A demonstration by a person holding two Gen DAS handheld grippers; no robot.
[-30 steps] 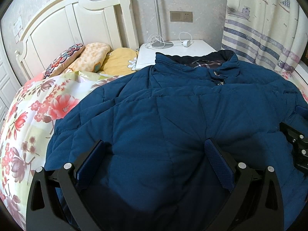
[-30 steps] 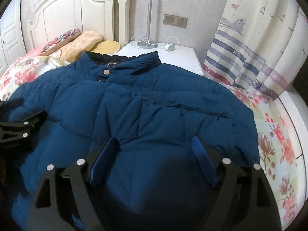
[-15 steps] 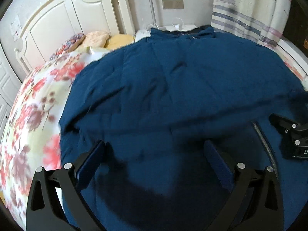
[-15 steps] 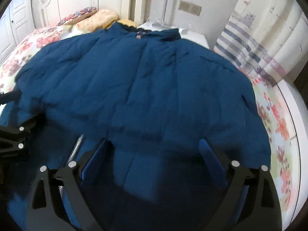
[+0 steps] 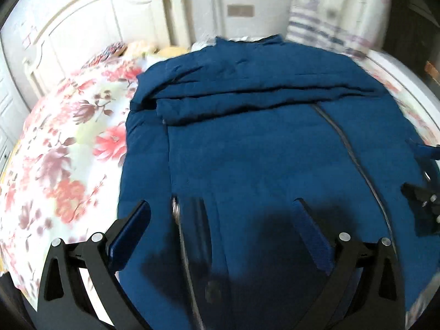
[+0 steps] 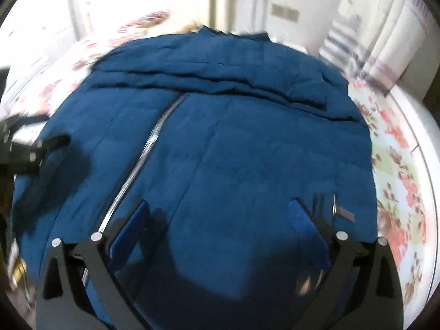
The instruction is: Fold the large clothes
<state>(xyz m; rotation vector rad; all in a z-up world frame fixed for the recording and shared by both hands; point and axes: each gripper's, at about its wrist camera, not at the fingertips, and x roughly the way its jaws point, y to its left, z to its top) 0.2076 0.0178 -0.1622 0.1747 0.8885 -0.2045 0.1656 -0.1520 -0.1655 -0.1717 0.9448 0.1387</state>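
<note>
A large dark blue padded jacket (image 5: 261, 143) lies spread on the bed, collar toward the headboard, front zip (image 5: 346, 143) running toward me. It also fills the right wrist view (image 6: 247, 151), zip (image 6: 143, 159) at left. My left gripper (image 5: 220, 225) is open and empty above the jacket's lower left part, near a pocket zip (image 5: 178, 220). My right gripper (image 6: 217, 225) is open and empty above the lower right part. Each gripper shows at the edge of the other's view, the right one (image 5: 423, 203) and the left one (image 6: 22, 151).
The floral bedspread (image 5: 63, 148) shows left of the jacket and on the right (image 6: 398, 170). A white headboard (image 5: 82, 27) and pillows (image 5: 143, 49) are at the back. A striped curtain (image 5: 330, 13) hangs at the back right.
Both grippers have pulled back toward the jacket's hem and risen. The lower front, zip and pocket now show; sleeves lie folded across the chest. Both stay open.
</note>
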